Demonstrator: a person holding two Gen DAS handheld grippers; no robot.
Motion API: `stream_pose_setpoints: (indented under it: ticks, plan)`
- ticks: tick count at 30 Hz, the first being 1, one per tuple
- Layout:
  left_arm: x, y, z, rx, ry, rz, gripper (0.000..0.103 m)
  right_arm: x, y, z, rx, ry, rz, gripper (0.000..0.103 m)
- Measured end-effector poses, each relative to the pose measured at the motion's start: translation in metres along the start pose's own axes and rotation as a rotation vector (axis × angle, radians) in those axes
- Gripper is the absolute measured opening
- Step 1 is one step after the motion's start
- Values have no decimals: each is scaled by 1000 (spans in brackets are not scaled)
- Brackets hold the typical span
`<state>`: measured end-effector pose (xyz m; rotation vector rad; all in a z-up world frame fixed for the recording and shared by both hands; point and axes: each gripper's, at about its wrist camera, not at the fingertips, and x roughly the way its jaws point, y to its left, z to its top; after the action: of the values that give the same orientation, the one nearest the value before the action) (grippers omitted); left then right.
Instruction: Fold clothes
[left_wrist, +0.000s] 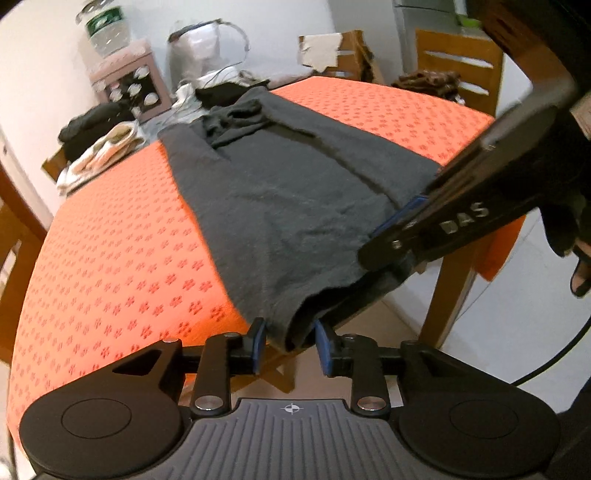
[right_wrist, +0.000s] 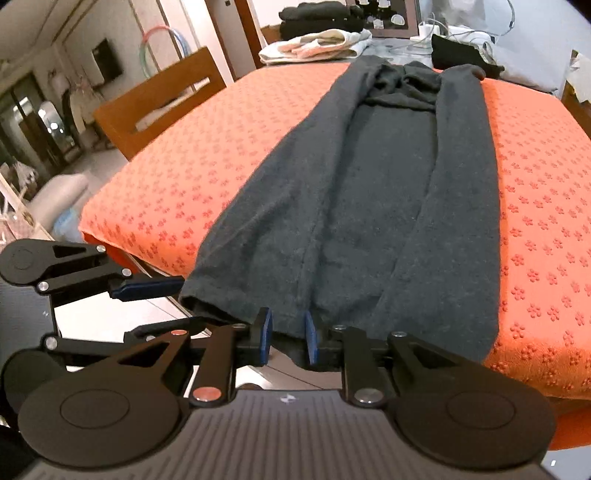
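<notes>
A dark grey sweater (right_wrist: 369, 192) lies long and flat down the middle of the table, on an orange cloth with little flowers (right_wrist: 207, 173). Both its sides are folded in, and its bottom hem hangs a bit over the near edge. The left gripper (left_wrist: 289, 341) sits at one hem corner with its blue pads a little apart; the cloth is between them, but the pads do not squeeze it. The right gripper (right_wrist: 288, 338) is at the hem too, its pads narrow and loose around the edge, though it may be just brushing the cloth. Far off lie a pile of folded light clothes (right_wrist: 314, 44) and wooden chairs (right_wrist: 159, 99).
</notes>
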<state>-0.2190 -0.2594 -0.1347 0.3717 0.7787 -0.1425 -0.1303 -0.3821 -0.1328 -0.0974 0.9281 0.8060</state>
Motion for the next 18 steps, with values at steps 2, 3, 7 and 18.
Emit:
stream_pose_setpoints:
  ticks: [2,3,7,18]
  plan:
    - [4,-5,-1,35,7,16,35,1,2,-3,-20,10,-16,23]
    - [6,-6,-2,46,11,34,35,3,3,-4,-29,16,-23,23]
    - [13,-8,-4,82,13,108,24,12,7,-7,-59,35,-37,9]
    - [-13,5,-14,43,-43,151,4,-21,-8,-1,154,23,146,4]
